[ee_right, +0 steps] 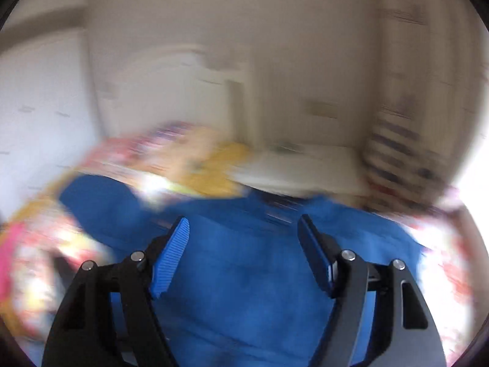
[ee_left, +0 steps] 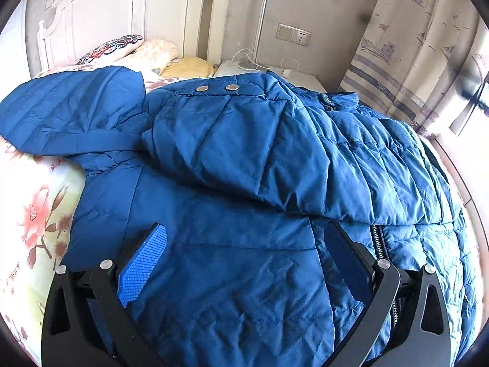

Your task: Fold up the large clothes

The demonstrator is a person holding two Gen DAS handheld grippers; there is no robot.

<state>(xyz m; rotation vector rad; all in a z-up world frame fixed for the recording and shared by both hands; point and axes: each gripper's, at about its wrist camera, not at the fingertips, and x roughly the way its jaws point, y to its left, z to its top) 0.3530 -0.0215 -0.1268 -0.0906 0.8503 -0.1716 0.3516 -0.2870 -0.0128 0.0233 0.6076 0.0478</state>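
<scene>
A large blue quilted jacket (ee_left: 244,159) lies spread on a bed and fills most of the left wrist view. Its hood (ee_left: 70,113) points to the left, and a sleeve with two metal snaps (ee_left: 217,88) is folded across the body. The zipper (ee_left: 379,244) runs along the right side. My left gripper (ee_left: 244,226) stands open just over the jacket's lower front, nothing pinched between its blue pads. The right wrist view is motion-blurred. In it my right gripper (ee_right: 243,218) is open above the jacket (ee_right: 244,275), holding nothing.
The floral bedsheet (ee_left: 33,214) shows at the left of the jacket. Pillows (ee_left: 146,50) lie against a white headboard (ee_left: 122,9). A white nightstand (ee_left: 305,78) with cables stands behind, and a patterned curtain (ee_left: 412,46) hangs at the right by the window.
</scene>
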